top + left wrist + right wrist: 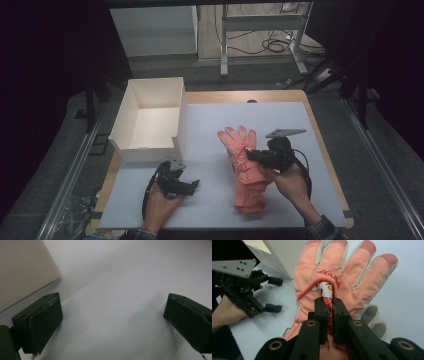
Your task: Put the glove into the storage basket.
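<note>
A salmon-pink padded glove (244, 165) lies on the white table sheet (280, 120), fingers pointing away from me. My right gripper (248, 154) is shut on the fabric at the back of the glove (352, 272), its jaws pinching a fold with a small cartoon patch (325, 287). Under it I see a second glove's grey fingertips (374, 320). My left gripper (194, 186) rests open on the sheet near the front left, nothing between its fingers (42, 320). From the right gripper view the left gripper (274, 295) stands open beside the box.
A white open-topped cardboard box (150, 120) stands at the back left of the sheet; its wall (22, 270) is close to my left gripper. Table legs and cables are on the floor beyond the table.
</note>
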`<state>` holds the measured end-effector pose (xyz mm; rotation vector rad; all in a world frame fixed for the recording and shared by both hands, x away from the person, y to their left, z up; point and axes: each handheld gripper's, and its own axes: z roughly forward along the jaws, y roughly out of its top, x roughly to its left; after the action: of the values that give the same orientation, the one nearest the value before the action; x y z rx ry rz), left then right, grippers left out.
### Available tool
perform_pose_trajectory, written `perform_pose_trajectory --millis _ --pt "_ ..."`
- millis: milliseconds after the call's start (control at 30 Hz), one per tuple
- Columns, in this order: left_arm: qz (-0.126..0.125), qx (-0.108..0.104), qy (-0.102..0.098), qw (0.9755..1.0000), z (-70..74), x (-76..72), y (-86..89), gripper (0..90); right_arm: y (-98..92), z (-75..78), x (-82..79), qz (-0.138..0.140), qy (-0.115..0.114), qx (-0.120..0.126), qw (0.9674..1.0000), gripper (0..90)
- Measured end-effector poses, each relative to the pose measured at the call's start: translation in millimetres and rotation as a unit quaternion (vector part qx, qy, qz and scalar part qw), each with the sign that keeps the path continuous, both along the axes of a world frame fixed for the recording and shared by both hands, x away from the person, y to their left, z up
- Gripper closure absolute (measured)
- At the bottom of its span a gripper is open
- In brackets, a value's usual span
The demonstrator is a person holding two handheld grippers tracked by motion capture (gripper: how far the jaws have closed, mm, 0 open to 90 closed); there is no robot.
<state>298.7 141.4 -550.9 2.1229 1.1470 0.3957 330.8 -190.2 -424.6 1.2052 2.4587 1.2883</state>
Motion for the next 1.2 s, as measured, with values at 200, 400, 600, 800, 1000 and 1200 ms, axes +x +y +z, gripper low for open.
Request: perform_pose_trajectory --millis 200,400,600,800,1000,1200 --pt "0.0 0.0 -0.001 1.0 -0.1 0.1 -0.1 1.9 -9.1 -15.6 -16.1 -0.013 0.007 0.002 0.9999 83.6" --pt "0.0 0.0 -0.001 1.0 -0.2 0.0 0.0 1.9 -11.7 -32.5 -18.8 -0.018 0.006 -0.004 0.9998 81.1" --pt "0.0 0.0 -0.001 1.0 -0.2 0.0 -0.1 1.9 -10.2 -35.3 -15.6 -0.004 -0.021 -0.031 0.9993 65.7" --pt "0.0 0.001 -0.001 1.0 -0.1 0.2 0.1 1.9 -12.6 -22.5 -12.7 0.022 -0.045 -0.05 0.9975 56.8" --pt "0.0 0.0 -0.001 1.0 -0.1 0.0 -0.1 1.9 -13.0 -9.8 -1.6 0.07 -0.066 -0.064 0.9933 51.7" --pt "-0.001 0.0 -0.002 1.0 -0.2 0.2 0.1 1.9 -2.2 -13.3 17.6 0.147 -0.071 -0.093 0.9823 44.6"
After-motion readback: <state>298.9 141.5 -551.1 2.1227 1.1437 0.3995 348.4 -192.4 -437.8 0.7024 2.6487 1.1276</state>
